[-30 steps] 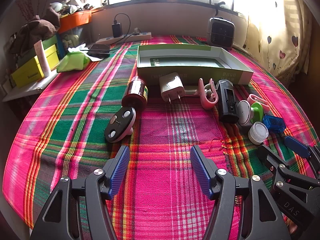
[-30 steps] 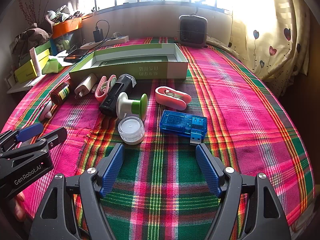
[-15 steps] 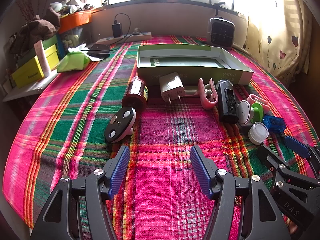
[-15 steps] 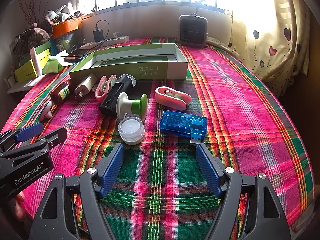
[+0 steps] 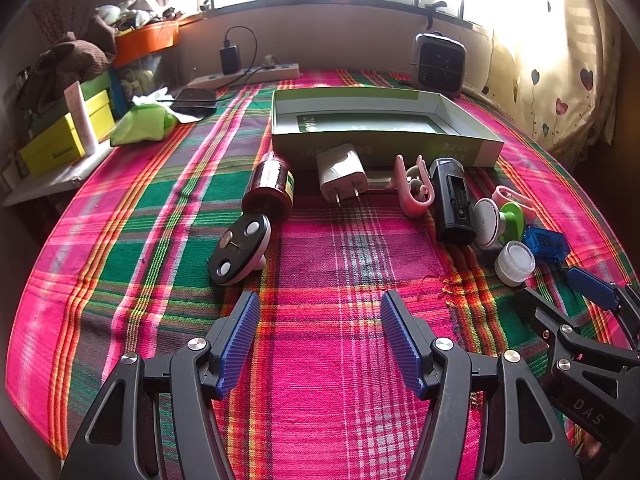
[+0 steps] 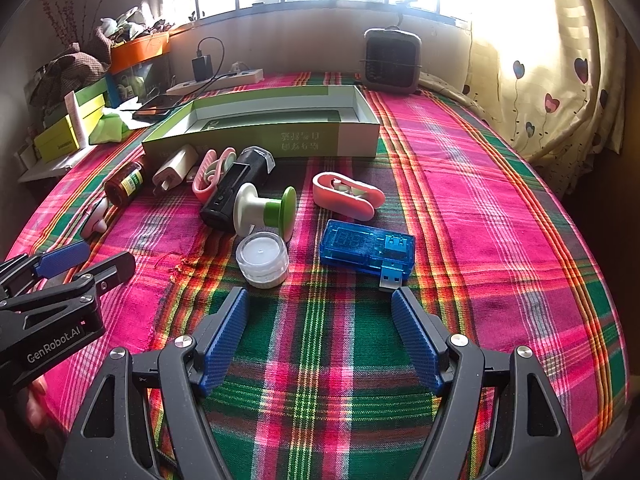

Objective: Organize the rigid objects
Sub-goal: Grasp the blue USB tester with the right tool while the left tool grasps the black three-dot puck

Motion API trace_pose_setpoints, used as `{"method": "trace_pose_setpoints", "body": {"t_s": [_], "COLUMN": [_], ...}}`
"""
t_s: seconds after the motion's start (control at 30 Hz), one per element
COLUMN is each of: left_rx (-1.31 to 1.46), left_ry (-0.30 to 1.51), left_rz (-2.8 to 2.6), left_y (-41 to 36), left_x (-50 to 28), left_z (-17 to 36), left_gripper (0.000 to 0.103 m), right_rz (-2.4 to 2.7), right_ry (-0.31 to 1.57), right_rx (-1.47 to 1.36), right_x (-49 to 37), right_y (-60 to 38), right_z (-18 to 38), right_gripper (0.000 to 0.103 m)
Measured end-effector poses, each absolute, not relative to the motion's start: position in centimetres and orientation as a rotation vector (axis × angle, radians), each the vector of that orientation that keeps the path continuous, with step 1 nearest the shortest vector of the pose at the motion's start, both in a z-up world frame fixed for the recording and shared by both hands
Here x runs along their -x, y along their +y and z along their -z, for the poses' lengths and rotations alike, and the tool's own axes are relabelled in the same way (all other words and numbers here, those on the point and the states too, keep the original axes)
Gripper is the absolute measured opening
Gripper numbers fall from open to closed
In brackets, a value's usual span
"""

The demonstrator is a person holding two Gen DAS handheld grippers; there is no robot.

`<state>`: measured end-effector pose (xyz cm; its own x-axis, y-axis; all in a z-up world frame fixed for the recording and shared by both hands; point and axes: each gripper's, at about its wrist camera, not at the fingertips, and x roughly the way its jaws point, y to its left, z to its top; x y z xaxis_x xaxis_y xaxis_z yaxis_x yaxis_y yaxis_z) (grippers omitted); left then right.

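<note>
I record both my tongs, left [image 5: 316, 320] and right [image 6: 320, 316], spread apart and empty above the plaid tabletop [image 6: 480, 200], with the blue USB meter [image 6: 366, 248] and white jar [image 6: 262, 258] just ahead of the right pair and the green box [image 5: 384, 136] beyond.

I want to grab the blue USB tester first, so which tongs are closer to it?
Right. The right tongs sit open just short of the blue USB tester, one pad close to its plug. The left tongs sit open well to its left, nearer the black oval gadget.
</note>
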<state>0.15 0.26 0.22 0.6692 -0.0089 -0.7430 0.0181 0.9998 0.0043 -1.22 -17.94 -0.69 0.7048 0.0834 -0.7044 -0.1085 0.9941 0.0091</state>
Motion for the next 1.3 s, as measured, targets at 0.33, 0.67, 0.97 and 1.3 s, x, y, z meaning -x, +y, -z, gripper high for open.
{"method": "trace_pose_setpoints", "body": {"t_s": [0.33,0.67,0.97,1.3], "left_rx": [0.005,0.045,0.09,0.057], "left_ry": [0.858,0.873,0.865,0.884], "left_rz": [0.068,0.056,0.043,0.052], "left_y": [0.9,3.5,6.0,6.3], "left_x": [-0.3,-0.4,-1.2,-3.1], "left_z": [-0.4,-0.8,-1.3,-0.8], "left_gripper": [0.062,0.062,0.062,0.062], "right_rz": [-0.132,-0.136,-0.249,-0.282], "right_ry": [0.793,0.768,0.826,0.849], "right_rx": [-0.004,0.129,0.217,0.185], "right_x": [1.0,-1.2,-3.2,-4.0], "right_y": [-19.3,-21.2,-21.0,-20.4], "right_z": [0.3,-0.9,-0.1,0.2], "right_gripper": [0.074,0.074,0.074,0.056]}}
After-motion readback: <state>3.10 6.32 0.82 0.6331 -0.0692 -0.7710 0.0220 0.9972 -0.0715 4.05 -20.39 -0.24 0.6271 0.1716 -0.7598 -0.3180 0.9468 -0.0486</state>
